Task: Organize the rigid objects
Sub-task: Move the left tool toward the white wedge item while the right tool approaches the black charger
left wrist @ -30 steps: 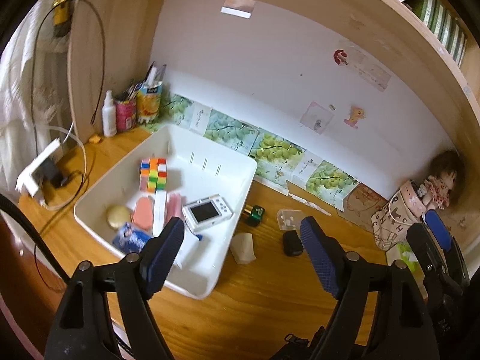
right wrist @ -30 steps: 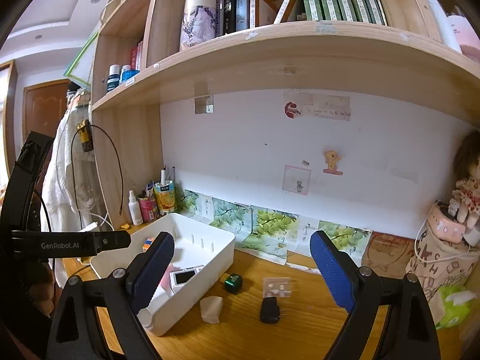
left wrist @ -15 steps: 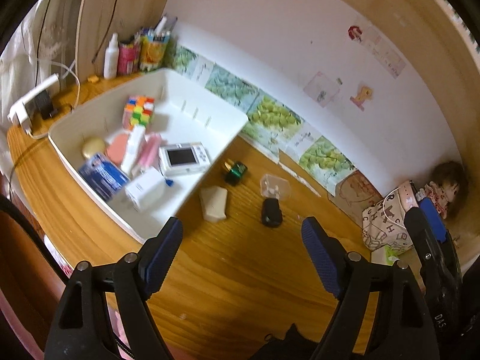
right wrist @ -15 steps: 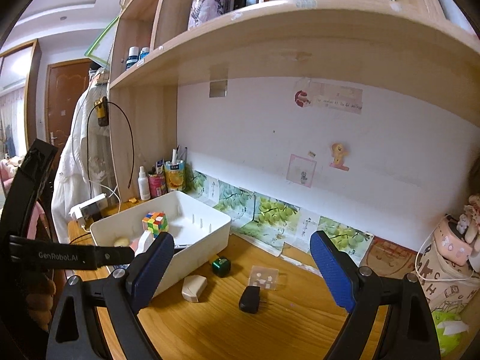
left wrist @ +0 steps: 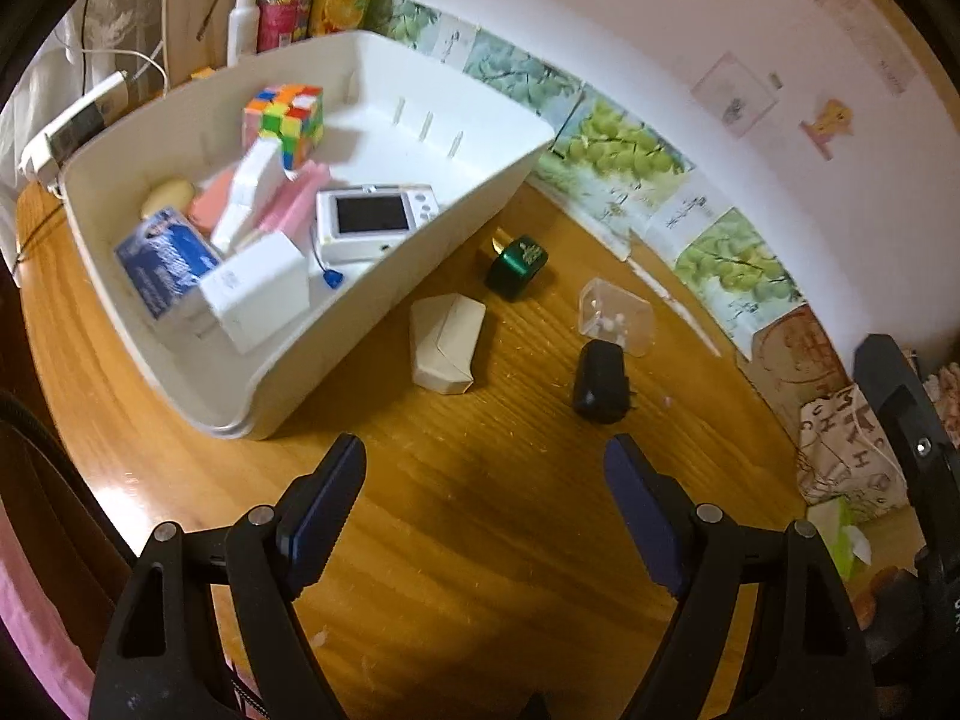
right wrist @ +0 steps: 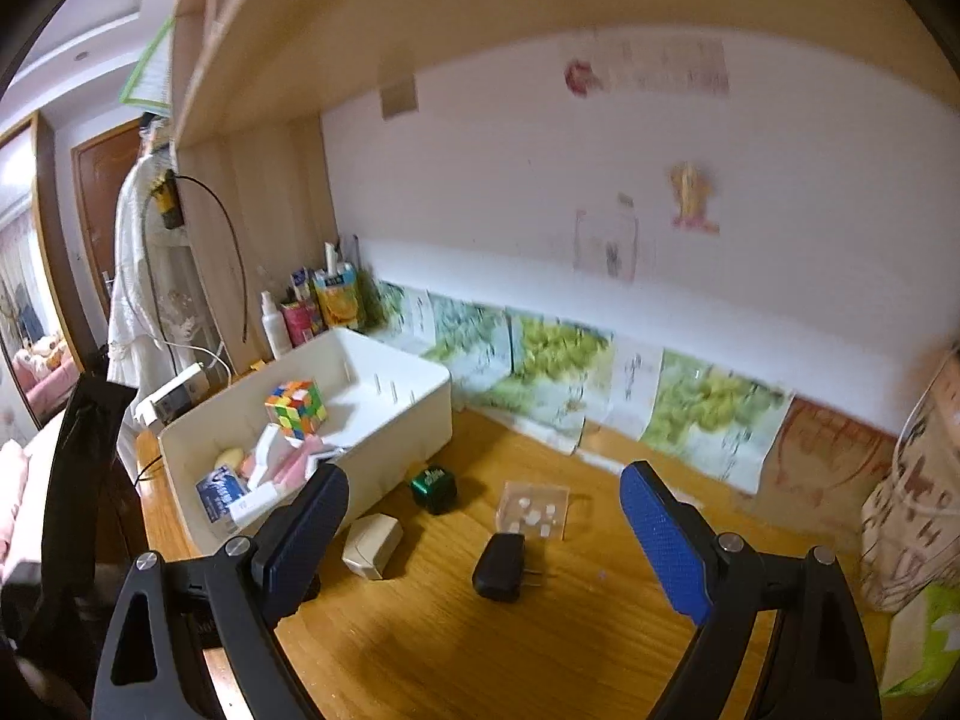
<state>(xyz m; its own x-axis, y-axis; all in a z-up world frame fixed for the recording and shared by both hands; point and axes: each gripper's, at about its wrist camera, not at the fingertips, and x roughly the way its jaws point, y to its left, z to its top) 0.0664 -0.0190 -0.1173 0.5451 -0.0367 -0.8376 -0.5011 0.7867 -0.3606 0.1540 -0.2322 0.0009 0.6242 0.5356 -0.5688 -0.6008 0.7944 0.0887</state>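
Black plug on grainy wooden desk — both tongs spread, empty.

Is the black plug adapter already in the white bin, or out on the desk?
Out. The black plug adapter lies on the desk, apart from the white bin.

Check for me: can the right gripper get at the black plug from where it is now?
Probably yes. The right gripper is open and empty, and the black plug lies on bare desk between its fingers' line, apart from the clear box behind it. Nothing blocks the way.
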